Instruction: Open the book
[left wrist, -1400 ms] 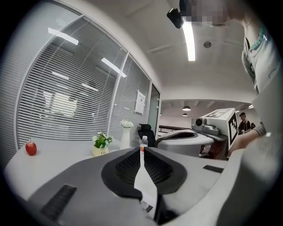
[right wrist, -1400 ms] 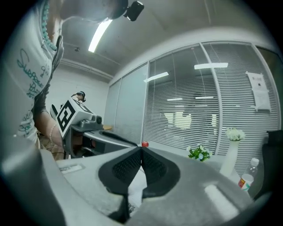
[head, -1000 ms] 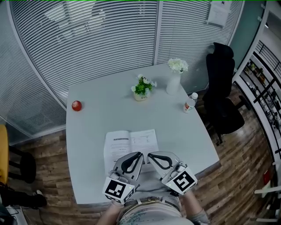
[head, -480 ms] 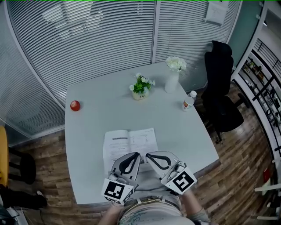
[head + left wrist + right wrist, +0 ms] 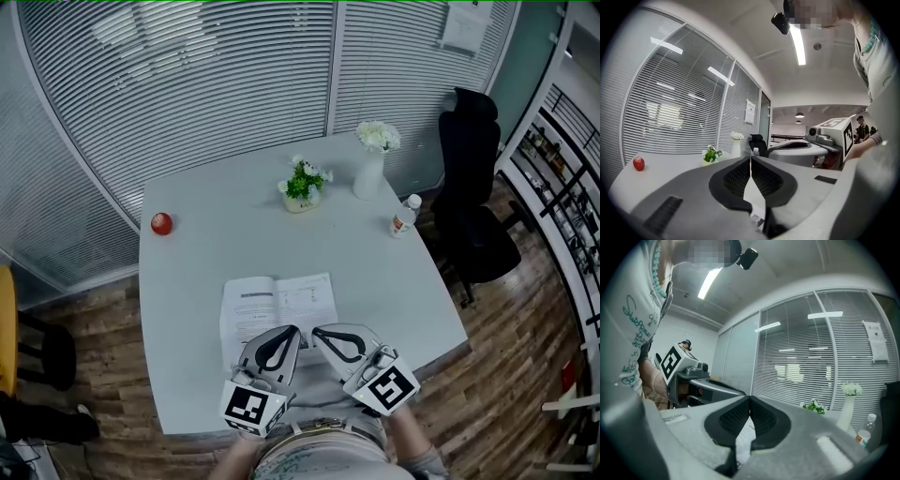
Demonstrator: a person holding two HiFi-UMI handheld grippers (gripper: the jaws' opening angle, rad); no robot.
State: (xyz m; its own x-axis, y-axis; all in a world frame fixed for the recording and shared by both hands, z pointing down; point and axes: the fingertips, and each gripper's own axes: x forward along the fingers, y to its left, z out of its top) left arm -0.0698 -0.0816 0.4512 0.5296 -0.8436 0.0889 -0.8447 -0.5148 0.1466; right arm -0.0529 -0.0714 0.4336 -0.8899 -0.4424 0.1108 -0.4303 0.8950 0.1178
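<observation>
The book [image 5: 278, 305] lies open on the grey table [image 5: 403, 291], its white printed pages facing up, near the front edge. My left gripper [image 5: 297, 329] hovers over the book's lower middle; its jaws have just been closing and now meet at the tips with nothing between them. My right gripper [image 5: 317, 330] sits close beside it, tips also together and empty. In the left gripper view the left gripper [image 5: 750, 158] shows only white page [image 5: 754, 197] behind its pads. In the right gripper view the right gripper [image 5: 749, 397] has printed page [image 5: 743, 439] below it.
A red apple [image 5: 162, 223] rests at the table's far left. A small potted plant [image 5: 302, 185], a white vase of flowers [image 5: 372, 164] and a water bottle [image 5: 405, 217] stand at the back right. A black office chair [image 5: 473, 187] is beyond the right edge.
</observation>
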